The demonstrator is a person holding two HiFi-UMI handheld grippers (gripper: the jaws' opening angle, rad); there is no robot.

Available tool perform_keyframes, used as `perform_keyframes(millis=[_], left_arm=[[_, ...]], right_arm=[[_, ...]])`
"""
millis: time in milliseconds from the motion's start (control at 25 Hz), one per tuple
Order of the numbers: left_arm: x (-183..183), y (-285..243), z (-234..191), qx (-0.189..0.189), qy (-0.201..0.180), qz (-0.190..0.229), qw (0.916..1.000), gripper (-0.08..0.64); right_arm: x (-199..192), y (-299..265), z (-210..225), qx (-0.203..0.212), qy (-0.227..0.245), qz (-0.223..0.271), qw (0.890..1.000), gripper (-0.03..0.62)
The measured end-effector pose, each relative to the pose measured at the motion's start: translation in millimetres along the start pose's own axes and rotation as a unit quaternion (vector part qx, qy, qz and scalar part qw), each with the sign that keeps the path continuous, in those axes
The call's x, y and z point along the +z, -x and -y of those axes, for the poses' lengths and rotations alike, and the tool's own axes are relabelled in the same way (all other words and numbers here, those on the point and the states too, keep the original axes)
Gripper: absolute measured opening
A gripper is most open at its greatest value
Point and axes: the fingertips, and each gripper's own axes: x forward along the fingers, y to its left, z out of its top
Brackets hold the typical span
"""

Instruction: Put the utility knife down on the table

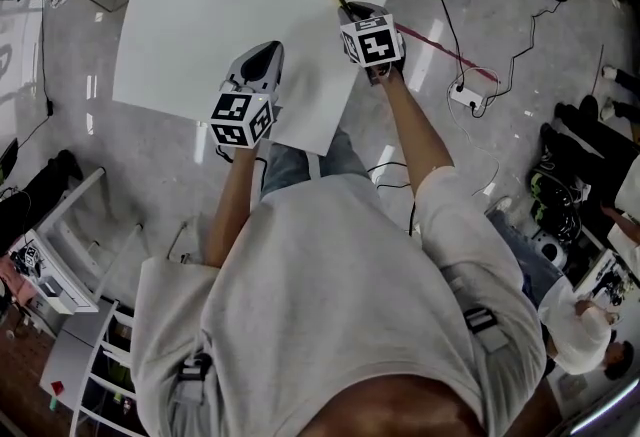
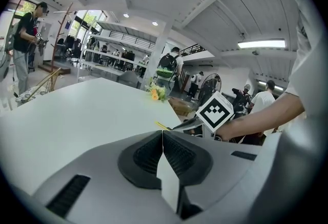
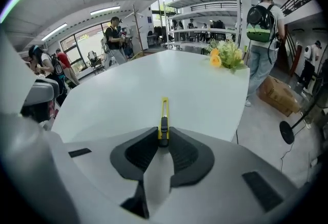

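Over the near right part of the white table [image 1: 220, 15]: right gripper [image 3: 163, 137] pinching the rear end of the yellow utility knife [image 3: 164, 113]. The knife's body pokes forward past the pads, slanting down toward the tabletop (contact with the surface not clear). Left gripper [image 2: 163, 140] low over the near table edge, just beside the right one; jaws pressed together, nothing between. Flowers [image 3: 225, 56] at the far end of the table.

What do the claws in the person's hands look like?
The left claw and right claw are smooth grey shells with black ribbed pads inside. A white cube with black square markers rides on each. The person wears a pale grey short-sleeved shirt.
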Motion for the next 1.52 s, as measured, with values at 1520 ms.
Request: perform_keyframes(millis=[1520], left_arm=[[24, 11, 5, -0.018, -0.023, 0.024, 0.9993, 0.021]], right_arm=[[-1, 103, -18, -0.034, -0.058, 0.151, 0.986, 0.031]])
